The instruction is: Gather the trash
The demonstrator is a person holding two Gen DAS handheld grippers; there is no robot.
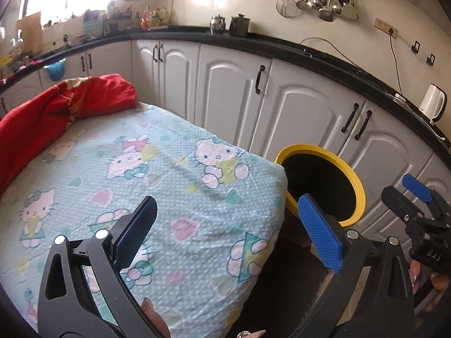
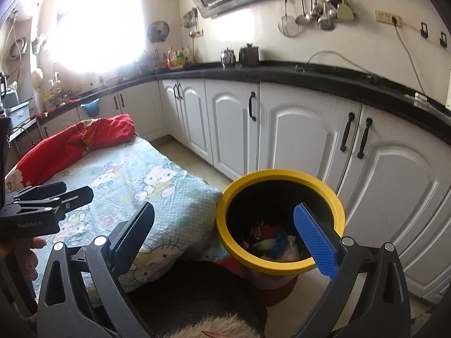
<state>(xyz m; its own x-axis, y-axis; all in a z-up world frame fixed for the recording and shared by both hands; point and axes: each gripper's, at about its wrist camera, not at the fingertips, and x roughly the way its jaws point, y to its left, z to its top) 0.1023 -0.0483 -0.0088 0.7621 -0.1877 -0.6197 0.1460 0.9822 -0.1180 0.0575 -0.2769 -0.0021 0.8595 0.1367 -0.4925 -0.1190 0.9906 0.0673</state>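
Note:
A yellow-rimmed trash bin stands on the floor at the corner of the bed. It holds several scraps of trash, blue, green, white and red. My right gripper is open and empty, its blue pad over the bin's mouth. My left gripper is open and empty above the bed's near corner. The bin also shows in the left wrist view, its inside dark. The right gripper shows at the right edge of the left wrist view. The left gripper shows at the left edge of the right wrist view.
The bed has a light green cartoon-cat sheet and a red blanket bunched at its far end. White kitchen cabinets under a black counter run behind the bin. A white kettle stands on the counter.

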